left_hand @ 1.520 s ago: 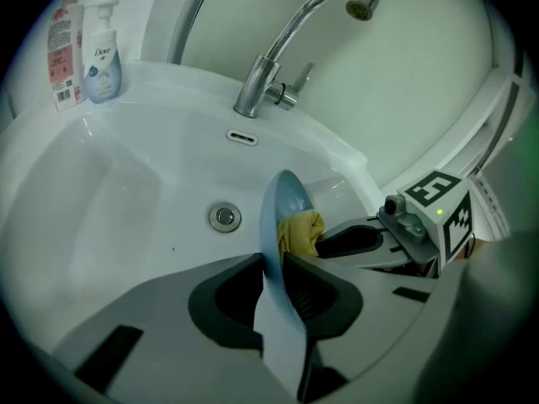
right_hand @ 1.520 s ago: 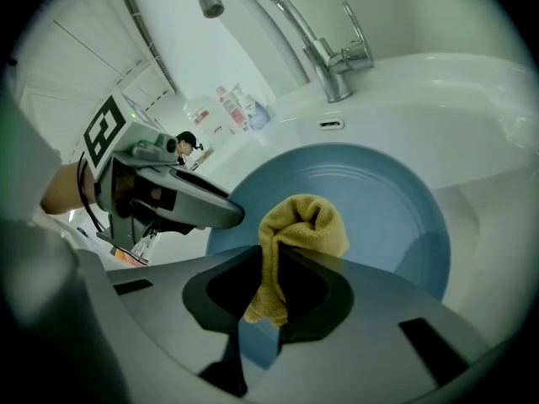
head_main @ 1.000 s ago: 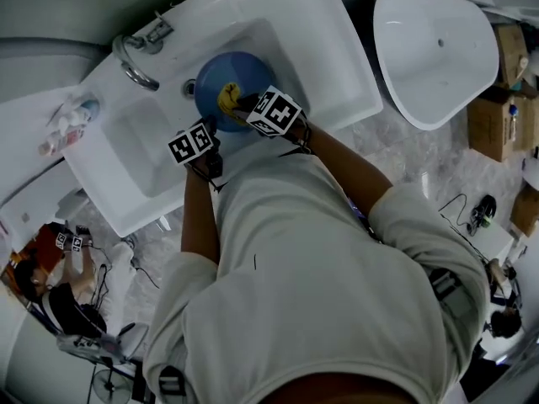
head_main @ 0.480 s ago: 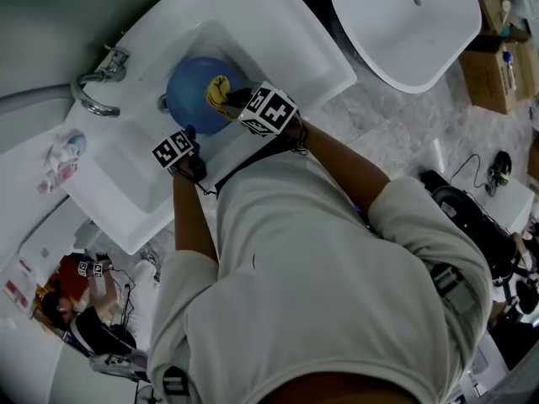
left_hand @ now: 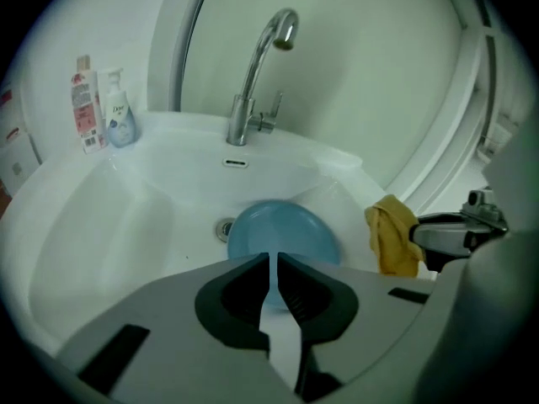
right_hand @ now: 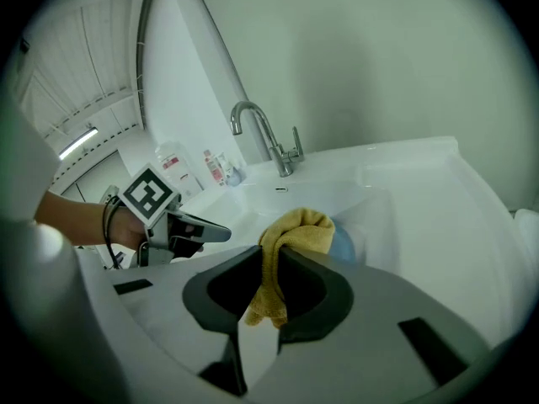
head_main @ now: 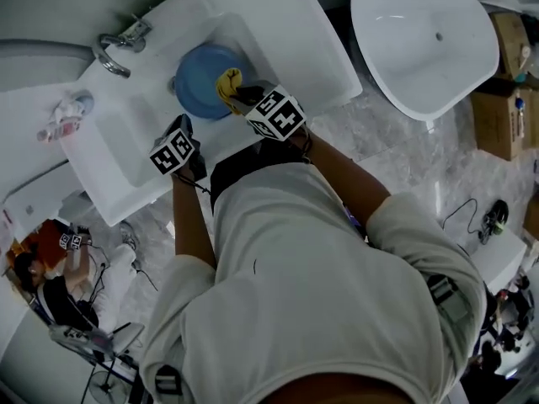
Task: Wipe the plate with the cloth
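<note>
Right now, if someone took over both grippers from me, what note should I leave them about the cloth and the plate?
Left gripper: jaws together, empty, over the near rim of the sink.
Right gripper: shut on the yellow cloth, which hangs at the plate's right edge; I cannot tell whether they touch.
Plate: blue, lying in the sink bowl beside the drain, with nothing holding it.
Done: cloth is in hand.
Left: press the cloth on the plate and wipe. I cannot tell how much is already wiped.

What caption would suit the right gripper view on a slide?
Right gripper clamps a yellow cloth near a blue plate in a white sink, left gripper alongside.
</note>
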`<state>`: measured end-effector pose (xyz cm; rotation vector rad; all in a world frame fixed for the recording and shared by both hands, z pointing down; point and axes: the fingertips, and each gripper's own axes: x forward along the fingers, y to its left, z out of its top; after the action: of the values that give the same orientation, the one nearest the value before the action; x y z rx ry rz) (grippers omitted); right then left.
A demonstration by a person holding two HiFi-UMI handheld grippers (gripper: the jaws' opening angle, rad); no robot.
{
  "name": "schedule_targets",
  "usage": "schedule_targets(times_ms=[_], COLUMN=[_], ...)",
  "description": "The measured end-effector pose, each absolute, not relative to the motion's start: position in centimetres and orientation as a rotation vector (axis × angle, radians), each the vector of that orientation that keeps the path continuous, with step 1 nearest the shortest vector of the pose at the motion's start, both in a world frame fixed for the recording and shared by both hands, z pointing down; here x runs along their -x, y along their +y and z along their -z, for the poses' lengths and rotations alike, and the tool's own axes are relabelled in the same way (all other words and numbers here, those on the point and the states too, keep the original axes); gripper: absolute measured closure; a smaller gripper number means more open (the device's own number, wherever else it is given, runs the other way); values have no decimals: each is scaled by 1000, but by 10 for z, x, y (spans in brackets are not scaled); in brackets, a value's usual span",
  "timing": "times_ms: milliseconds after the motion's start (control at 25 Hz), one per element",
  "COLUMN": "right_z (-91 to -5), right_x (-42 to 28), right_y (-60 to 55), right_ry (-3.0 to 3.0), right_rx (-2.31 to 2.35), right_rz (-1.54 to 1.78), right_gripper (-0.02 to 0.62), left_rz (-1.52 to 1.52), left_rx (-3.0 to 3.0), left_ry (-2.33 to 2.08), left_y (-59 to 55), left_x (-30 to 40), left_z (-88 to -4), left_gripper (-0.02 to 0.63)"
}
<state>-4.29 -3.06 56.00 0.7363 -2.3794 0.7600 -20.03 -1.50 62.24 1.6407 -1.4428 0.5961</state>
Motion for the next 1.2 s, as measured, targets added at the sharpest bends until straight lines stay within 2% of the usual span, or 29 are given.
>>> schedule_targets(times_ms=[240,800,1200], right_z=[-528,-498,-402], right_x=[43,67,55], right_y=[-7,96,89], right_ry=[-2388,-2365,-2512], right_rx=[-943,-1122,-1174], right_rz=[-682,-608,-326], right_gripper=[538,538,538], left_rz=[-508,-358,-287], left_rx=[-1817,-1990,-2201], left_ry=[-1345,-1347,-1583], left_y=[22,129,118], left_x=[160,169,155], left_z=[-577,-509,-406], left_gripper=[581,583,582])
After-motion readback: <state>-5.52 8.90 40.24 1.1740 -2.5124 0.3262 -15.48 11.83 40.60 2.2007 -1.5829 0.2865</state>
